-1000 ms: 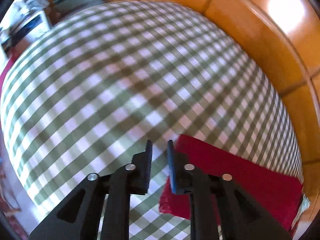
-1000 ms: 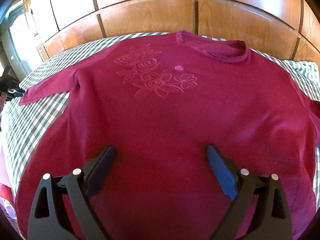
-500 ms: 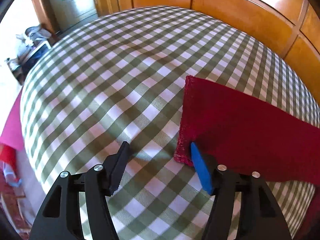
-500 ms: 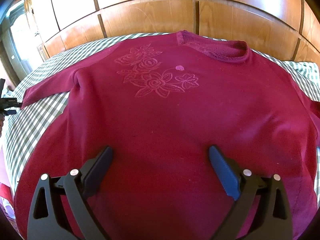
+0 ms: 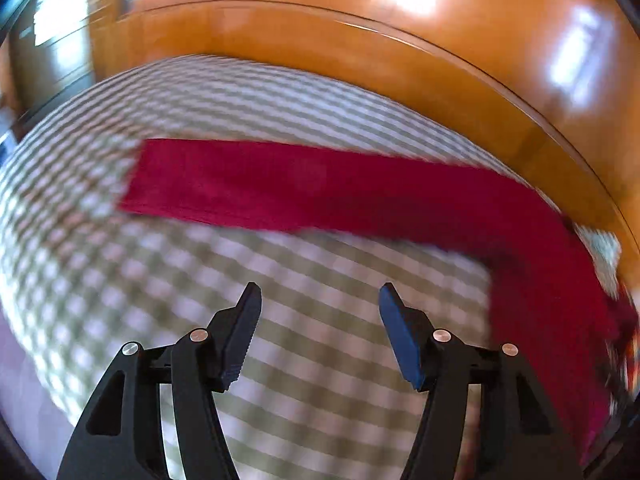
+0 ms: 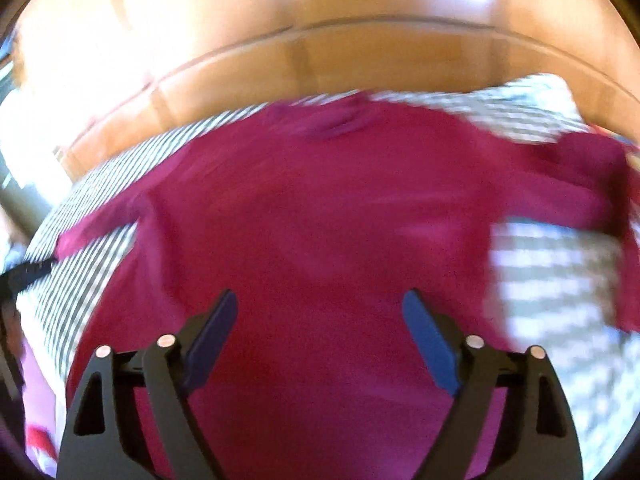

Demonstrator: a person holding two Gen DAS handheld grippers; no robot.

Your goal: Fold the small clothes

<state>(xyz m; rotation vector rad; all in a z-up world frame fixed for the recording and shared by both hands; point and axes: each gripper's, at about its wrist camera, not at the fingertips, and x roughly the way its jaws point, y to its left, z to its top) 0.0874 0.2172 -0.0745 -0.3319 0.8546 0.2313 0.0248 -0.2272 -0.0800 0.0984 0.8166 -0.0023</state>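
Left wrist view: a red sweater sleeve [image 5: 320, 188] lies flat across the checked bedcover [image 5: 320, 360], cuff pointing left; the left gripper [image 5: 318, 300] is apart, empty. Right wrist view, blurred: the sweater [image 6: 320, 220] lies flat, neck toward the far wooden headboard [image 6: 320, 56]; the right gripper [image 6: 320, 304], just narrowing, stays apart, empty.

Bright daylight; heavy motion blur; glare on wood panelling [image 5: 420, 60].

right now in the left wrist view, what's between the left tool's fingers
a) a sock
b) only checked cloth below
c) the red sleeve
b: the left tool is open over bare checked cloth; the red sleeve lies flat beyond its tips.
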